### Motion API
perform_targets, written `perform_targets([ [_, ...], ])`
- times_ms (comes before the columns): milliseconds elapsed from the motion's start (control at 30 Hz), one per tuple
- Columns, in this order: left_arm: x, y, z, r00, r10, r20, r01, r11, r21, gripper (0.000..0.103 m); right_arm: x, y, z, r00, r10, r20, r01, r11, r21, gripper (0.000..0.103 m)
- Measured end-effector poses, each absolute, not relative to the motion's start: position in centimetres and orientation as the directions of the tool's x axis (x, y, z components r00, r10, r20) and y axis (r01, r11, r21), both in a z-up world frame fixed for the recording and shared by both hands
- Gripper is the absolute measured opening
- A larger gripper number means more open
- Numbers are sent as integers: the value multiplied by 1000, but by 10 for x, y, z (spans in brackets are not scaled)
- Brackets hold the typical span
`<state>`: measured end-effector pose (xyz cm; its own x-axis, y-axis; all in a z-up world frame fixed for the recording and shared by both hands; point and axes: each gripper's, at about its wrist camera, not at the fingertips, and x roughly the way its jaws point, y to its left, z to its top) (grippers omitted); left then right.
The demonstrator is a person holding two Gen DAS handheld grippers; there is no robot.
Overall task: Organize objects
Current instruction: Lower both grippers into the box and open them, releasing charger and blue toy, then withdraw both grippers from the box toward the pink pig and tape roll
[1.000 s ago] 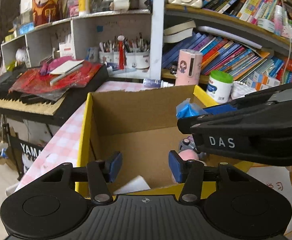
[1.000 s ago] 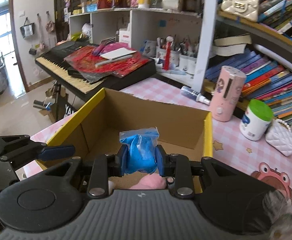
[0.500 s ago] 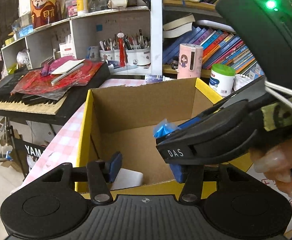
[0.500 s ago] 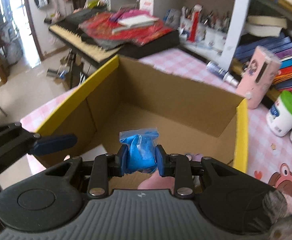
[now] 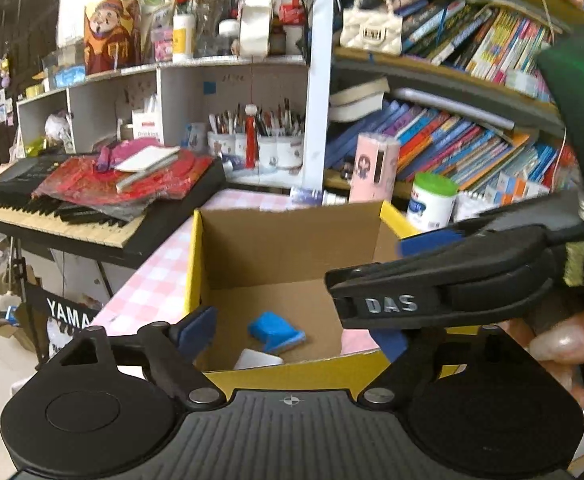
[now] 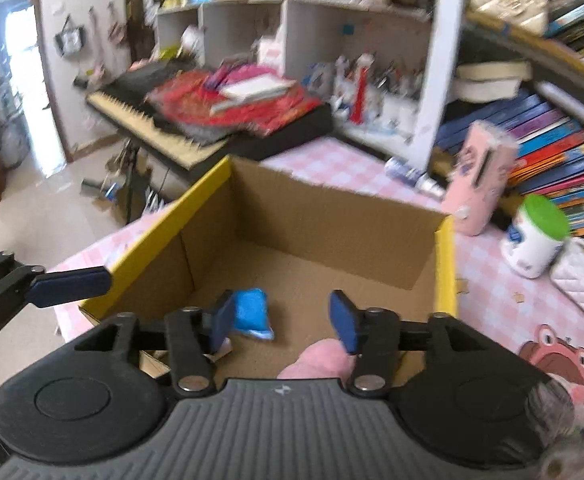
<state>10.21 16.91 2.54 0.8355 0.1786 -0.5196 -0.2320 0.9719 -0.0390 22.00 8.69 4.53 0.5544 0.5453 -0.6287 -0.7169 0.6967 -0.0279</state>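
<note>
An open cardboard box [image 6: 446, 264] with a yellow rim stands on the pink checked table. A blue packet [image 6: 252, 316] lies loose on the box floor [image 5: 276, 334], with a white item [image 5: 258, 359] beside it and a pink soft thing [image 6: 318, 362] near the front wall. My right gripper [image 6: 282, 320] hovers over the box with its jaws opening; its pads touch nothing, and the packet lies below, close to its left pad. My left gripper [image 5: 294, 334] is at the box's near rim, its jaws opening and empty. The right gripper's body crosses the left wrist view.
Right of the box stand a pink case [image 6: 478, 184], a white jar with a green lid [image 6: 534, 236] and a white quilted purse [image 6: 582, 280]. A keyboard [image 5: 52, 216] piled with red papers sits left. Crowded bookshelves [image 5: 472, 152] rise behind.
The right gripper opened and let go of the blue packet, which dropped to the box floor. The left jaws spread wider. Both views shifted slightly over the box.
</note>
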Motion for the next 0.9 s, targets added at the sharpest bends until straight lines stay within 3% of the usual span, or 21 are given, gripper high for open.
perform_targets([
  [300,59,179,42,860,241,-450,-303,950,-70,94,148,46,72,766,497,-408,-564,824,-57,87],
  [500,22,183,42,849,291,-441,-352,934,-62,94,107,23,71,824,429,-370,-461,888,4,91],
  [633,-5,190,38,836,294,-463,-366,928,-70,94,85,16,60,849,363,-384,-393,920,2,91],
  [900,-35,192,17,803,235,-547,-319,946,-62,94,41,19,11,786,285,-548,-363,931,-37,93],
])
